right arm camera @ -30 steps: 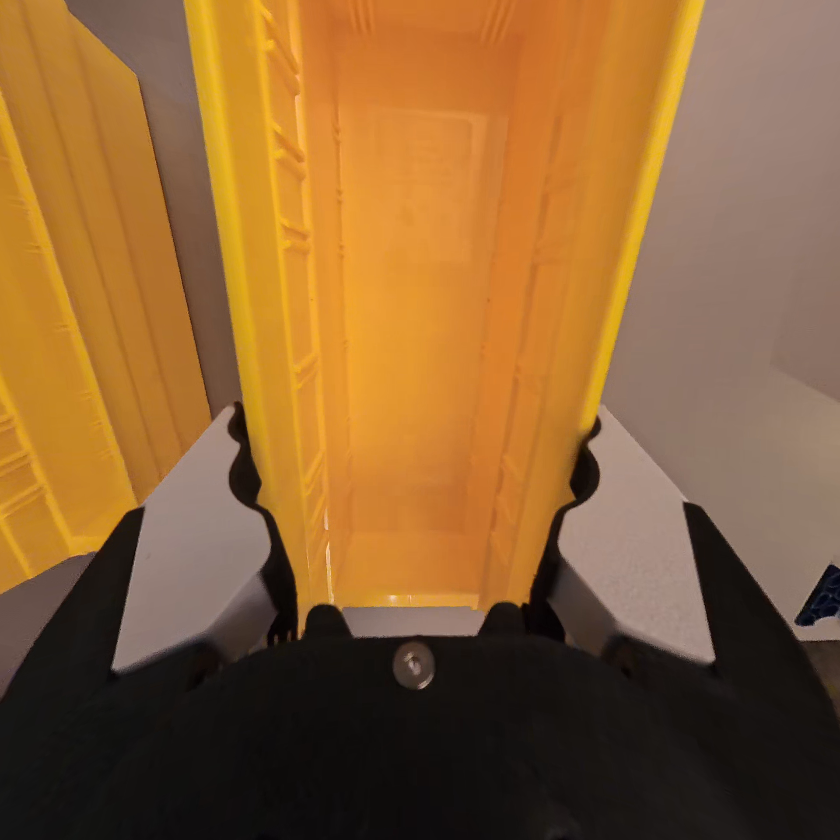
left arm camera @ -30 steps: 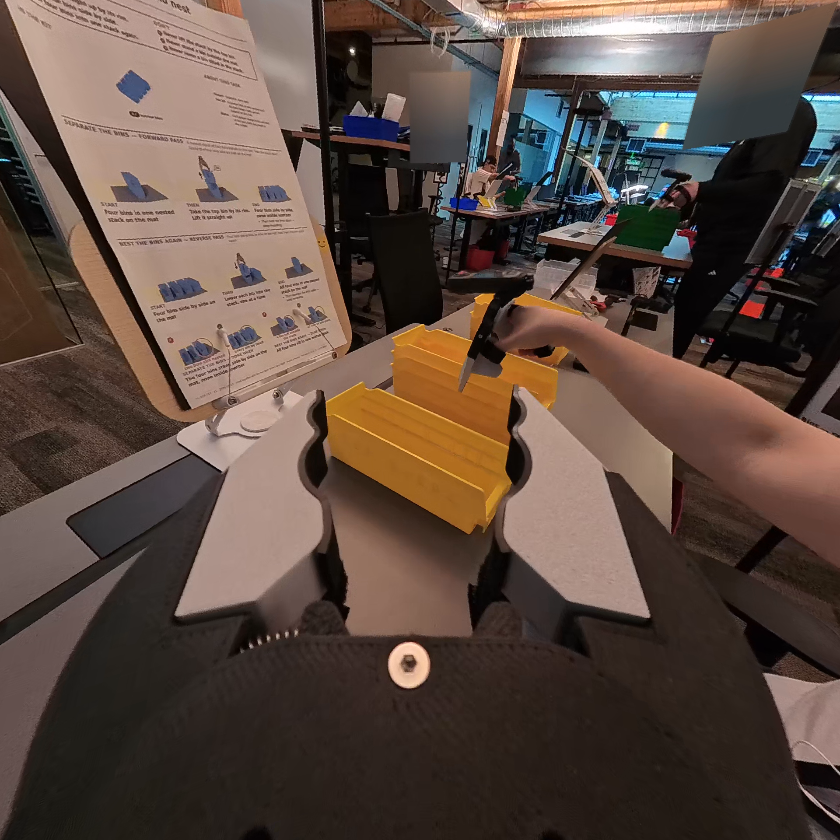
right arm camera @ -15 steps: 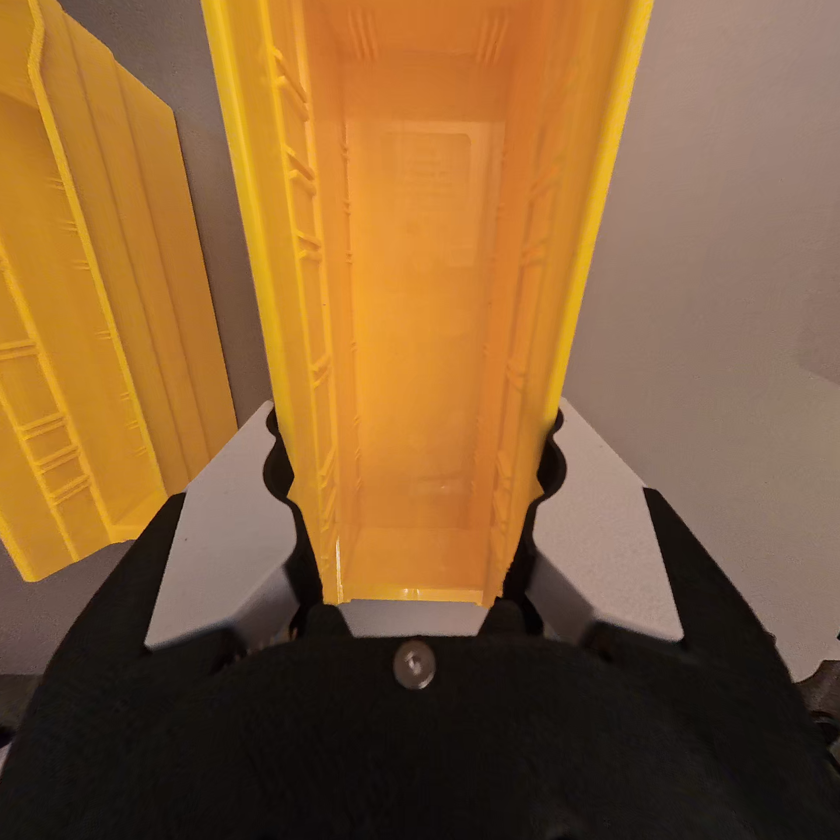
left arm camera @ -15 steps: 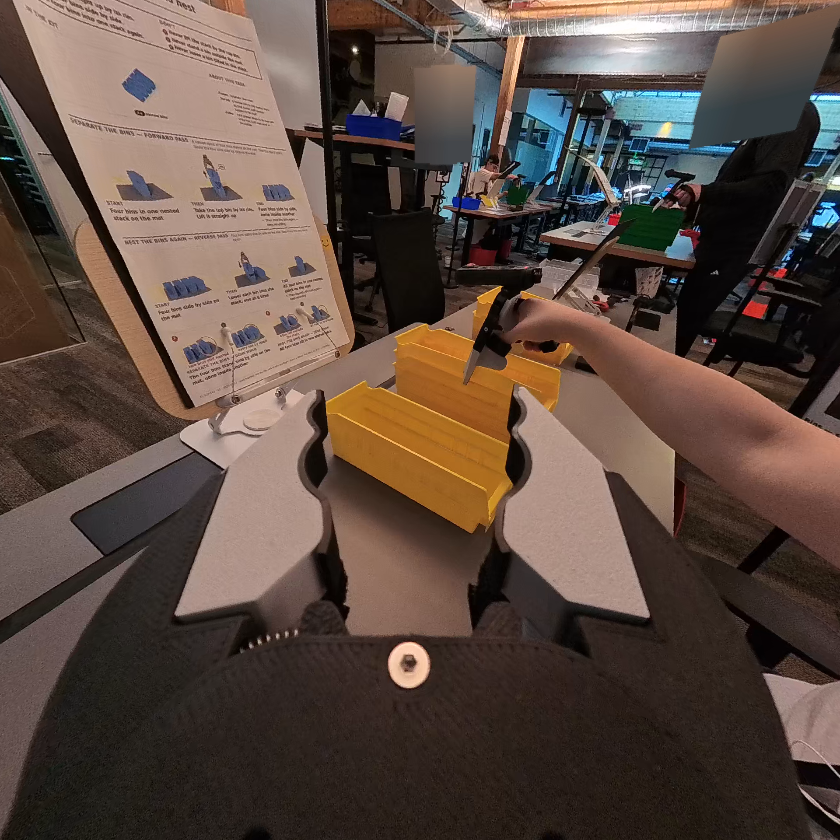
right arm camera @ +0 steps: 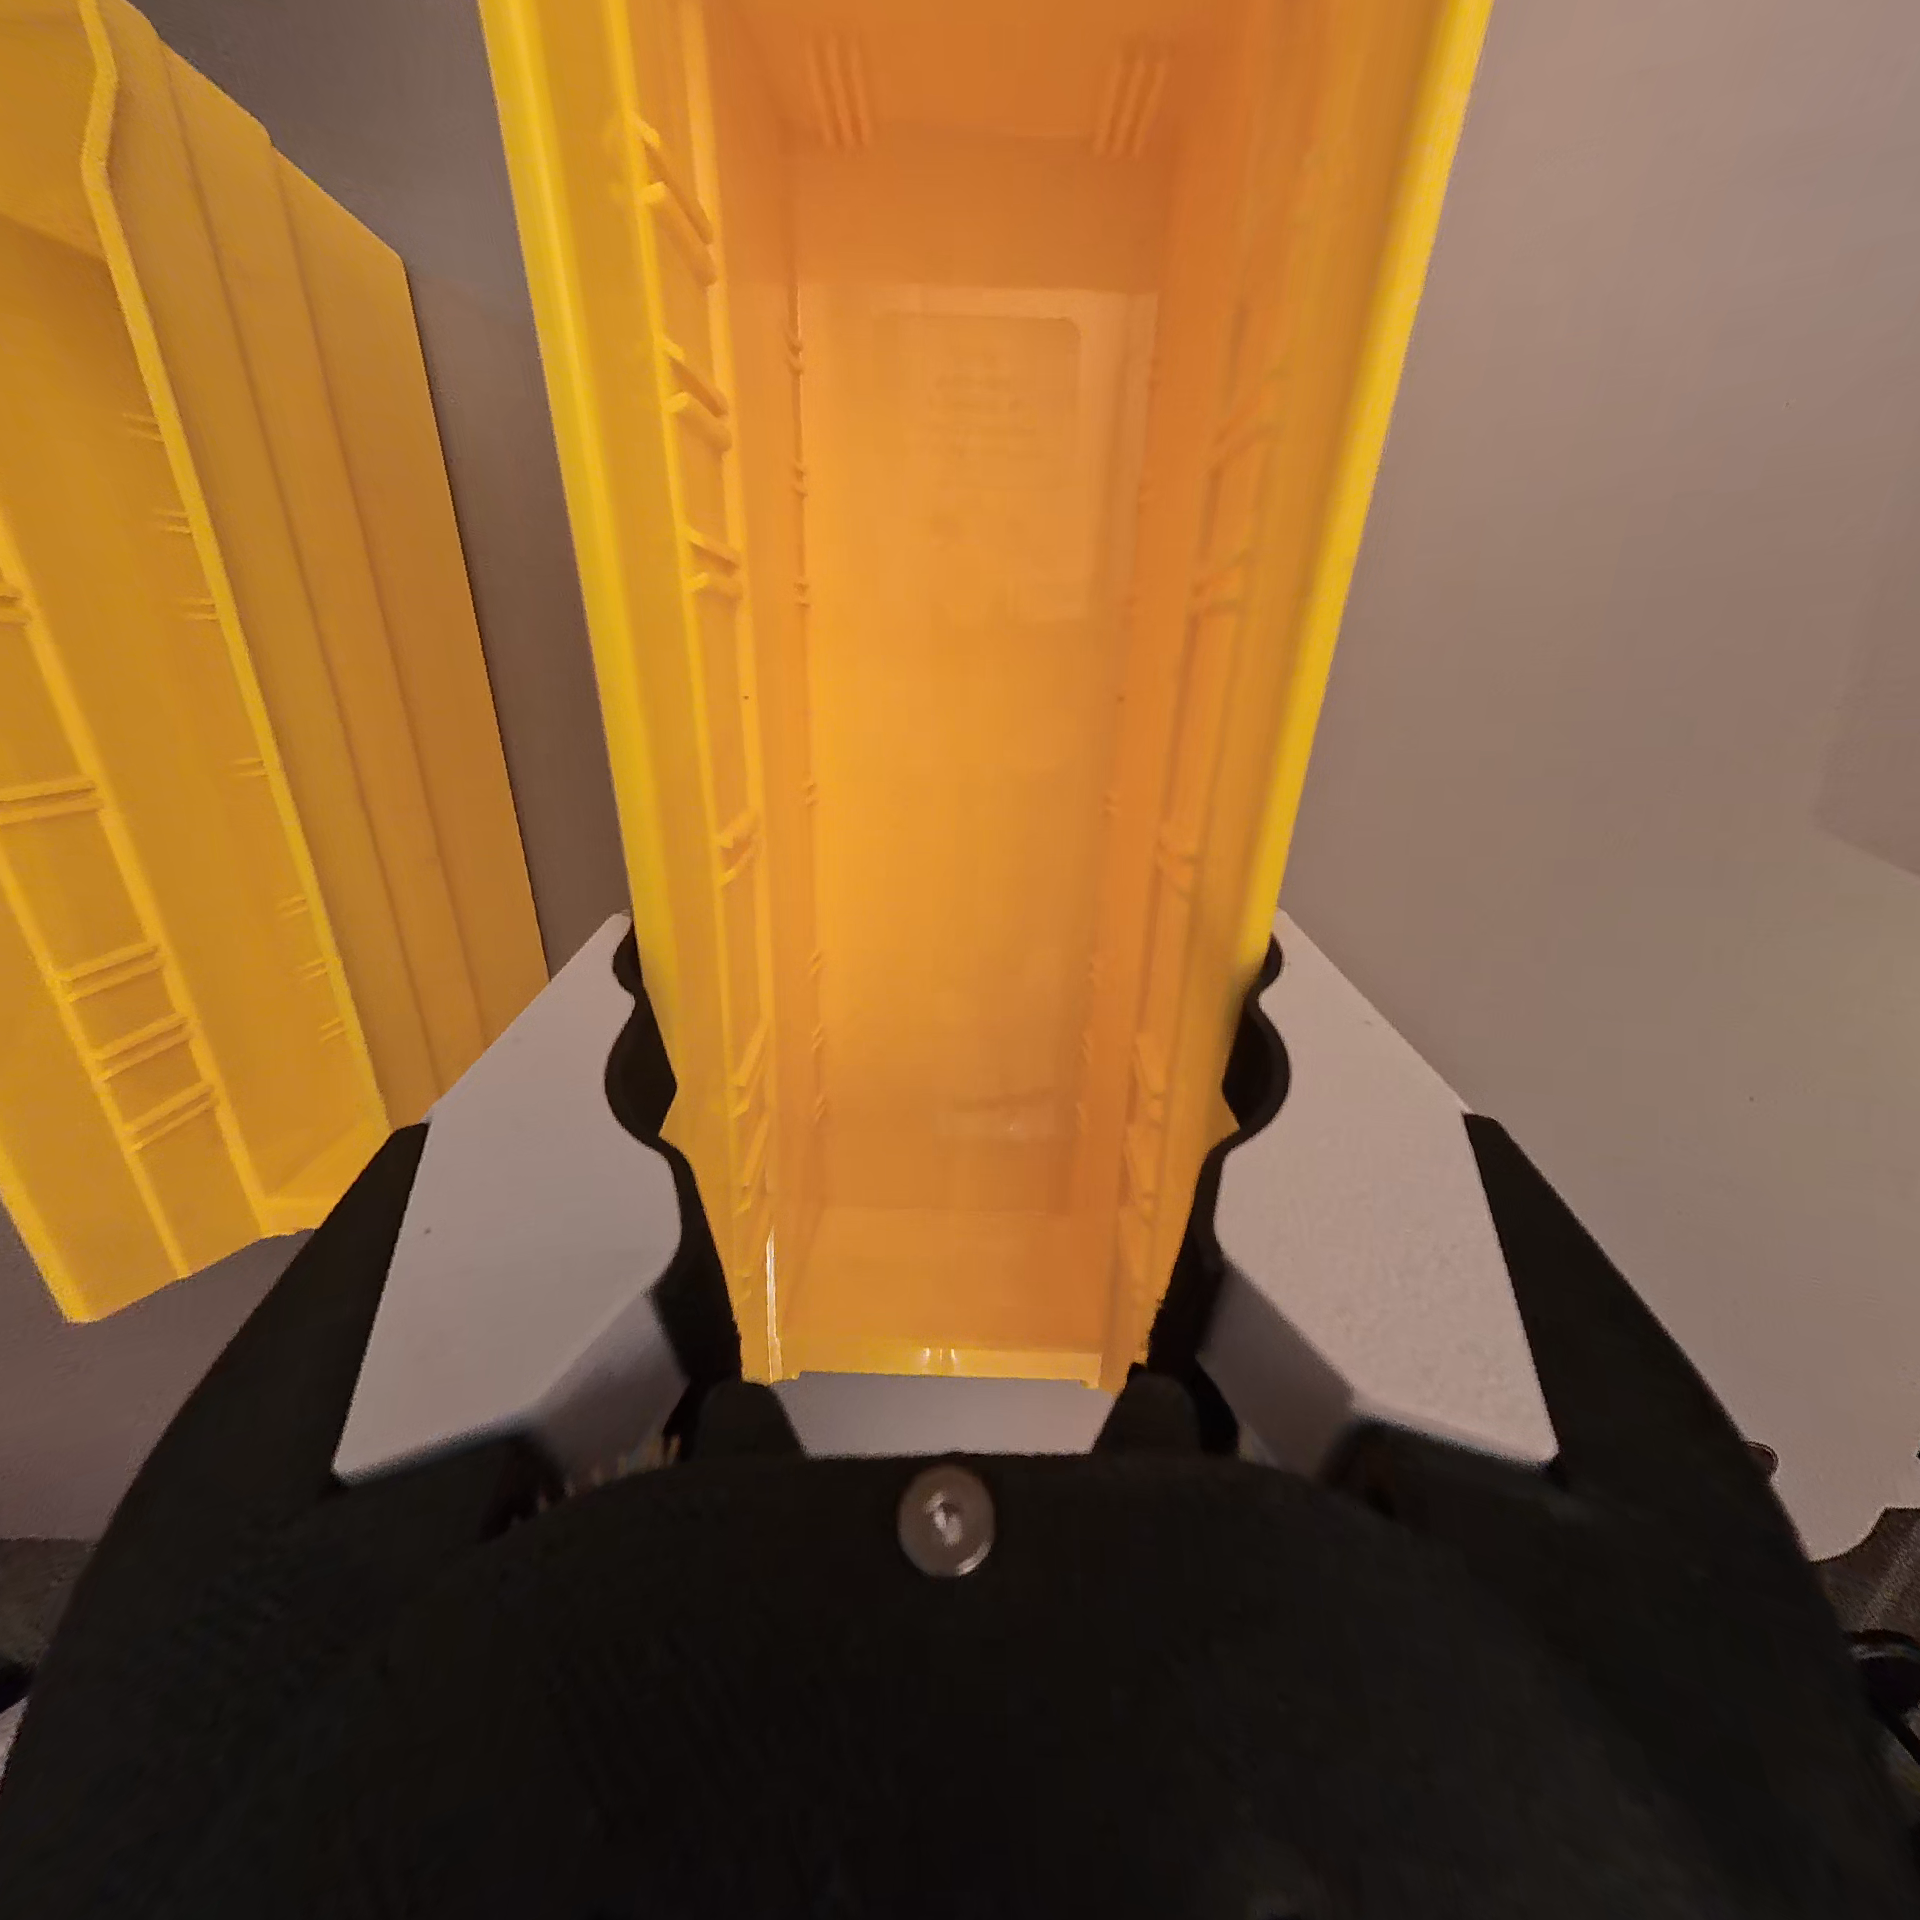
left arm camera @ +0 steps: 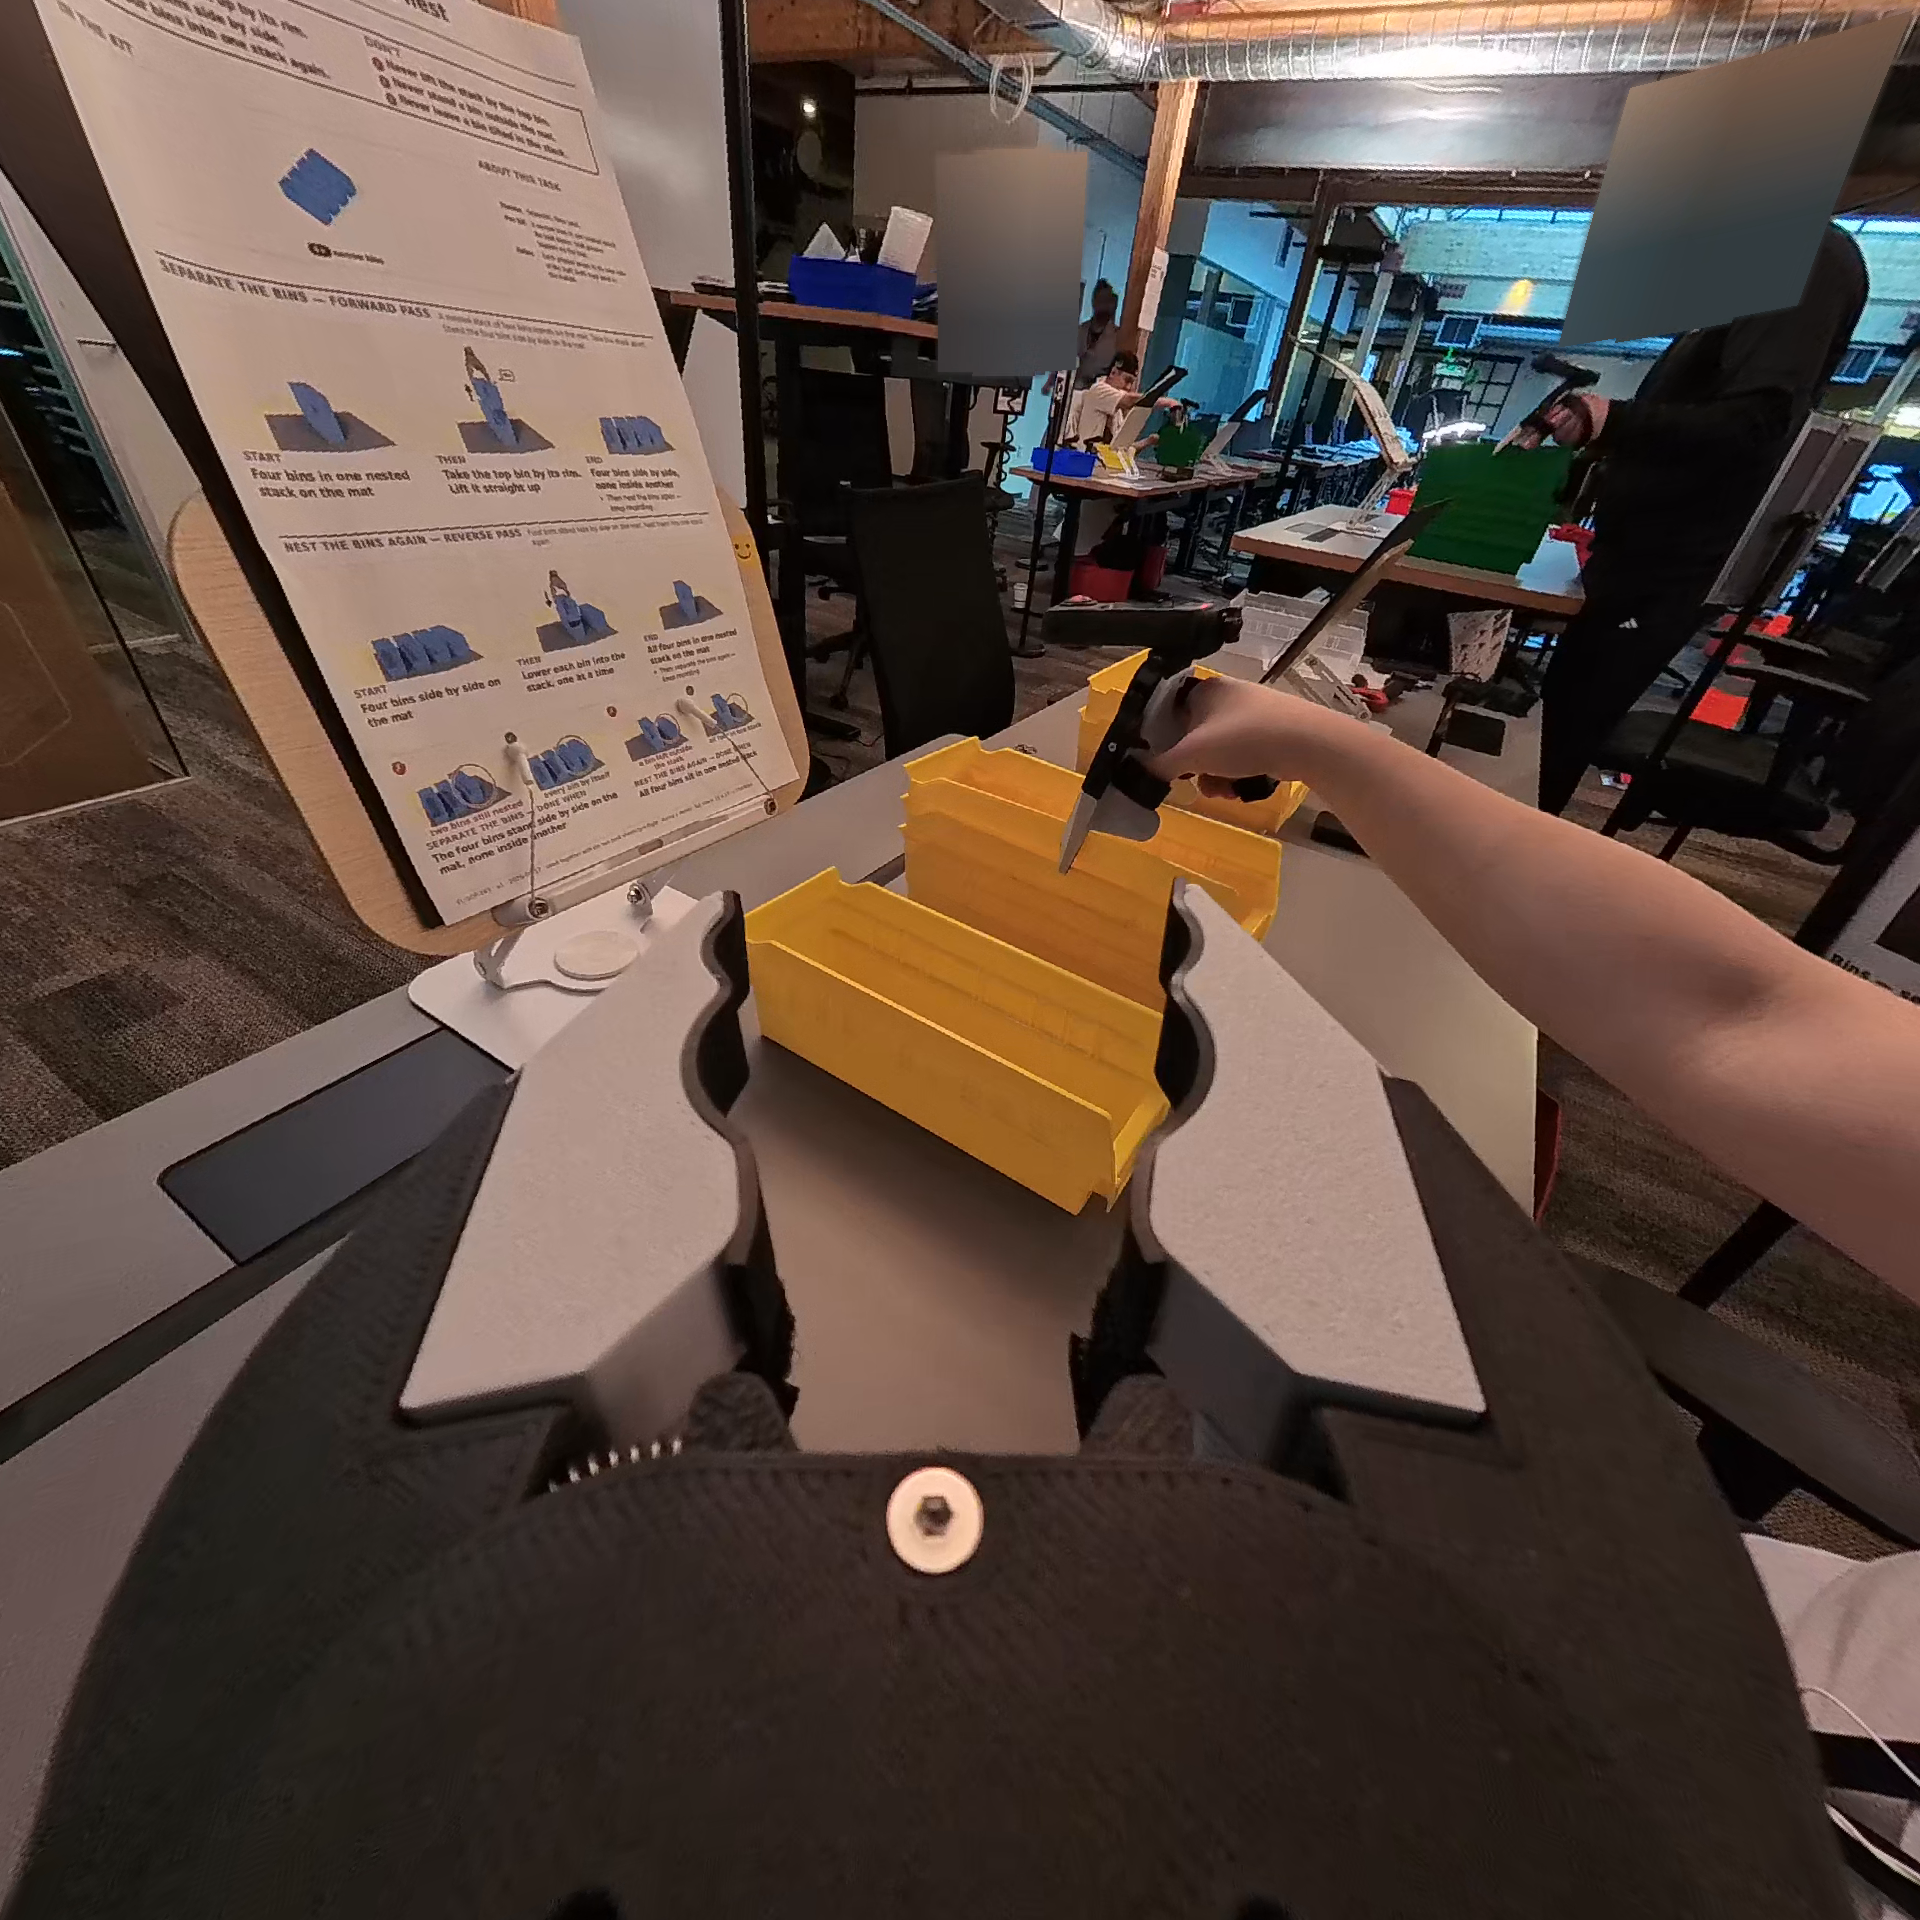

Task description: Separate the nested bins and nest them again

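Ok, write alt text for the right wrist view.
The right gripper clamps a long yellow bin across its width, pads against both side walls, looking straight into its empty interior. A stack of nested yellow bins lies left on the grey table.

Yellow bins on the grey table (left arm camera: 914, 1299) are counted in three lots: one single bin (left arm camera: 935, 1039) at 6 o'clock, one nested stack (left arm camera: 1039, 883) in the middle, its members not countable, and one far bin (left arm camera: 1236, 810) at 1 o'clock. Two grippers are noted, the left gripper (left arm camera: 951, 997) and the right gripper (right arm camera: 951, 1039). One instruction sheet (left arm camera: 416, 468) is logged at 10 o'clock. Two blue bins (left arm camera: 852, 286) and two people (left arm camera: 1683, 540) are counted behind.
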